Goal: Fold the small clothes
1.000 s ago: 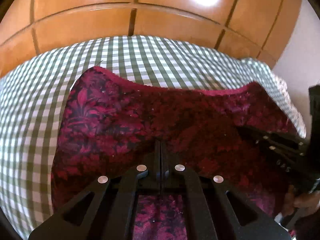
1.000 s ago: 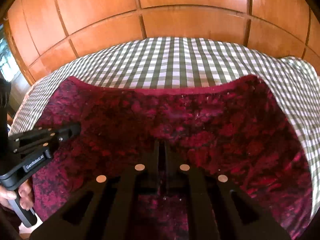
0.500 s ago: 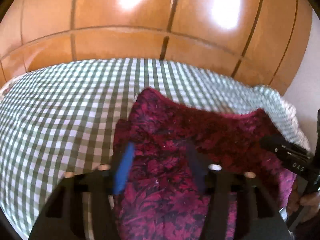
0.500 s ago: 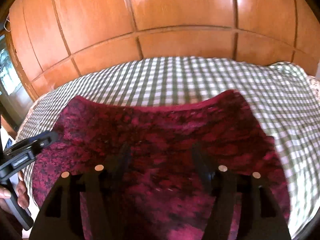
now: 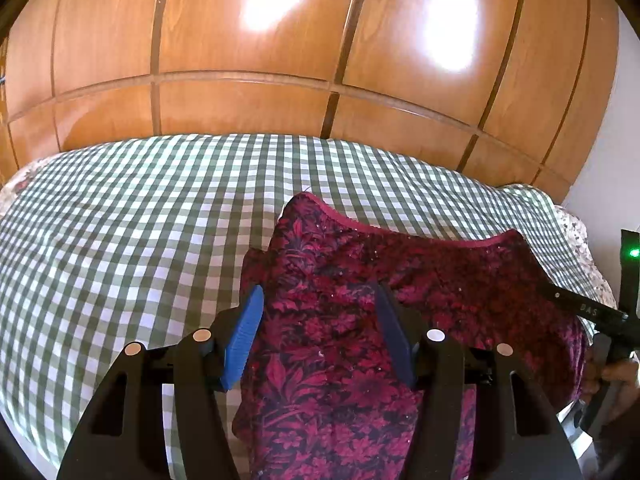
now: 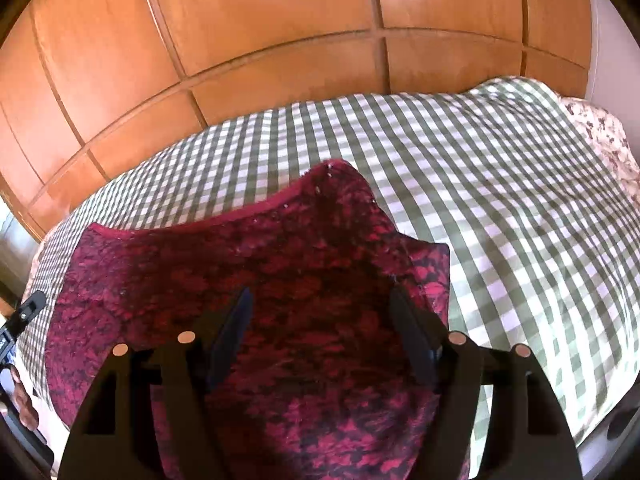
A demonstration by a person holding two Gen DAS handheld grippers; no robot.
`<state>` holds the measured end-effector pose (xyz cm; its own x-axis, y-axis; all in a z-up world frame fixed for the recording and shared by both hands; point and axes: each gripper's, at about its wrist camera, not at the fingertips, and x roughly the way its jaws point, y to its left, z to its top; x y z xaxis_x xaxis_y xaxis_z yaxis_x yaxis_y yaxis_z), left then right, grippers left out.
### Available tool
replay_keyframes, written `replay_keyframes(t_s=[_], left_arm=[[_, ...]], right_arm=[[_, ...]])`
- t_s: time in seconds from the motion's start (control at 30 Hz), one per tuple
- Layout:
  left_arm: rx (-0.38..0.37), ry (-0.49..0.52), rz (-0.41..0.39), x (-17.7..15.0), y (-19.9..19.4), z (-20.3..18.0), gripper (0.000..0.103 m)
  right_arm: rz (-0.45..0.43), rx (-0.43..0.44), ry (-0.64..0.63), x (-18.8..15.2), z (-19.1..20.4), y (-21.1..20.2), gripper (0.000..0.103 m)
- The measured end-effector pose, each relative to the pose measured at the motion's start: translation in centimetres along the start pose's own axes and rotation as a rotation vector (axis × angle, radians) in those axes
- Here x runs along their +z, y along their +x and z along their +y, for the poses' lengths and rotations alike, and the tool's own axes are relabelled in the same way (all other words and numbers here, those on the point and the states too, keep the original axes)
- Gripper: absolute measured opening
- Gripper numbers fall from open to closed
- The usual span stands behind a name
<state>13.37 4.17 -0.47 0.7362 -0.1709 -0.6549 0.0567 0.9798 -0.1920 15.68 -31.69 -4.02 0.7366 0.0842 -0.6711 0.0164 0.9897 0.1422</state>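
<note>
Across the lower middle of both wrist views, left tongs (image 5: 320, 336) and right tongs (image 6: 320, 332) gape apart over the crimson garment (image 5: 360, 300) on the checked bed (image 5: 120, 240), so regripping an edge for another fold seems next.

Garment (image 5: 344, 320): deep crimson floral/leaf print on a near-black ground; plain crimson band along the far edge. In the right wrist view the same garment (image 6: 280, 280) reads darker, with a mottled red-on-black pattern.

Bed cover (image 5: 120, 220): gingham check, muted green and white. At the far right corner, bedding (image 6: 600, 128) in cream with small dark red-brown floral sprigs.

Wardrobe panels (image 5: 240, 60): glossy orange-brown wood grain, dark grooves, two white light reflections.

Left tool (image 5: 320, 336): black frame, blue finger pads (image 5: 244, 336), round pale metal rivets. Right tool (image 6: 320, 340): black frame, dark blue pads (image 6: 232, 332).
</note>
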Motion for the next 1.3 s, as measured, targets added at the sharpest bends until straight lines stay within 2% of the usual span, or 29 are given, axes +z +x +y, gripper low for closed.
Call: replay_keyframes(t_s=[0.3,0.53,0.8,0.93,1.0,1.07,1.23,1.3], left_arm=[[-0.006,0.012,0.009,-0.2,0.7,-0.2,0.057],[-0.017,0.006,0.047,-0.9,2.4,0.2,0.057],[0.02,0.041,0.101,-2.6,5.0,0.5,0.057],[0.037,0.029,0.085,-2.6,3.8,0.4,0.057],[0.039,0.008,0.07,-2.6,2.9,0.6,0.071],[0.029,-0.021,0.053,-2.7,1.8,0.9,0.071],[0.061,-0.003,0.019,-3.3,-0.1,0.3,0.071],[0.081,0.017,-0.006,-3.5,-1.0,-0.3,0.071]], right_arm=[[0.036,-0.004,0.001,-0.3,-0.2,1.5,0.077],[0.055,0.046,0.048,0.0,-1.5,2.5,0.081],[0.083,0.118,0.104,0.7,-2.6,3.1,0.083],[0.042,0.19,0.143,0.7,-3.6,0.5,0.084],[0.012,0.204,0.162,0.3,-4.3,-0.9,0.095],[-0.005,0.178,0.172,-0.4,-5.2,-2.1,0.101],[0.101,0.214,0.254,-4.2,-8.1,-1.3,0.101],[0.14,0.254,0.305,-5.6,-8.8,-0.6,0.101]])
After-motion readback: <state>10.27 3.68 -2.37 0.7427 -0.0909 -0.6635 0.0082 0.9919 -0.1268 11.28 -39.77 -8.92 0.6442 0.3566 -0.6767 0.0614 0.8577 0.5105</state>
